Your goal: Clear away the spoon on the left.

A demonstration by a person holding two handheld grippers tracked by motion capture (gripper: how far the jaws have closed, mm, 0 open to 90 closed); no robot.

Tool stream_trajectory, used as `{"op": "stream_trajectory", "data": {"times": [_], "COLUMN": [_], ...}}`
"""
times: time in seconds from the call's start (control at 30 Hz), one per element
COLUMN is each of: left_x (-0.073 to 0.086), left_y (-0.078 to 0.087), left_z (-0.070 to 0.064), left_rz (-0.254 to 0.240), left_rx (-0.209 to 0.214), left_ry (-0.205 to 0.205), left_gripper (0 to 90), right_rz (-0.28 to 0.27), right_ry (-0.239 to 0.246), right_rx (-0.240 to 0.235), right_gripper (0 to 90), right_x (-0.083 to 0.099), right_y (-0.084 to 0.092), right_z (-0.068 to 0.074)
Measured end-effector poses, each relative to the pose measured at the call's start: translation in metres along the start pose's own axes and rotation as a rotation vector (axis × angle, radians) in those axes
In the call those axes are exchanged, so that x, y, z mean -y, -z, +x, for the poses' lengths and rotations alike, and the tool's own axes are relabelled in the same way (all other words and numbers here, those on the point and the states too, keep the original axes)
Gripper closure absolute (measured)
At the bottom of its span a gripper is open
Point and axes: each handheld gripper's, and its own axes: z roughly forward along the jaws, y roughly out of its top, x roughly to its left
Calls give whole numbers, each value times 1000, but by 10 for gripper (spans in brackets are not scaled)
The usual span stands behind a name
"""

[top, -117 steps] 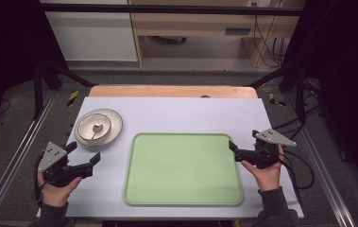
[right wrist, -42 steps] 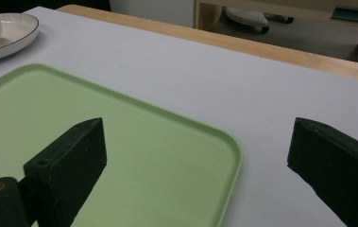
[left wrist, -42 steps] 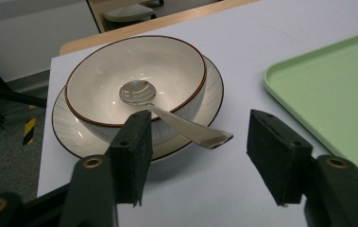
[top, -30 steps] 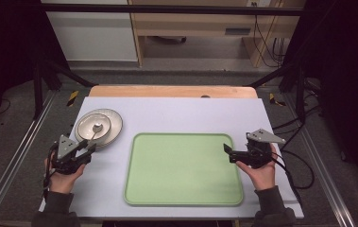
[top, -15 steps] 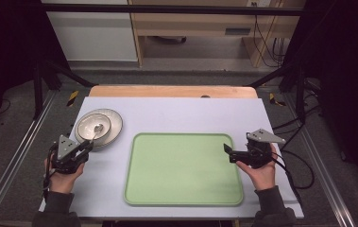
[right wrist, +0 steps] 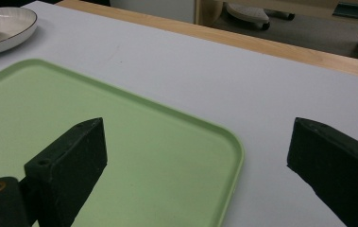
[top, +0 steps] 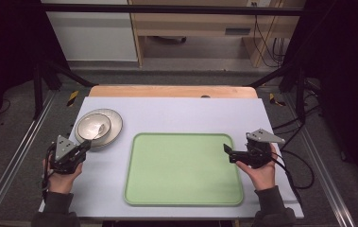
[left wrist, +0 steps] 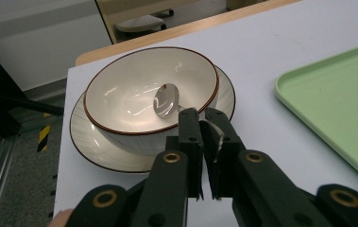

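A cream bowl [left wrist: 134, 90] with a brown rim stands on a matching plate [left wrist: 84, 137] at the table's left. A metal spoon [left wrist: 166, 100] lies in the bowl, its handle coming out over the near rim. My left gripper [left wrist: 204, 113] has just been closing and is shut on that thin handle. From above, the left gripper [top: 86, 145] sits at the near right edge of the bowl [top: 95, 126]. My right gripper [right wrist: 198, 130] stands open with nothing between its fingers. It hovers at the right edge of the green tray [right wrist: 120, 142].
The green tray [top: 183, 170] lies empty across the middle of the pale table cover [top: 176, 113]. A wooden table edge [top: 167, 91] runs along the back. Black frame posts and cables stand beyond the table on both sides.
Since the oldest frame my left gripper has moved forward from the table's front left up to the bowl. Over the last second both hands have kept still.
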Motion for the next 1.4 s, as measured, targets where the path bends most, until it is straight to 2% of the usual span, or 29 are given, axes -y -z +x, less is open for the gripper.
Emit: {"op": "stream_trajectory", "data": {"times": [0.63, 1.07, 1.4], "left_x": [-2, -6, -12], "left_y": [6, 13, 24], "left_z": [2, 2, 3], "left_rz": [-12, -25, -62], "left_rx": [0, -4, -15], "left_ry": [20, 19, 20], "left_gripper": [889, 891, 891], "right_rz": [1, -2, -14], "right_ry": [4, 0, -6], "right_rx": [2, 1, 2], "right_gripper": [59, 60, 59], "right_x": [0, -1, -2], "right_y": [1, 1, 4], "right_z": [-1, -1, -2]}}
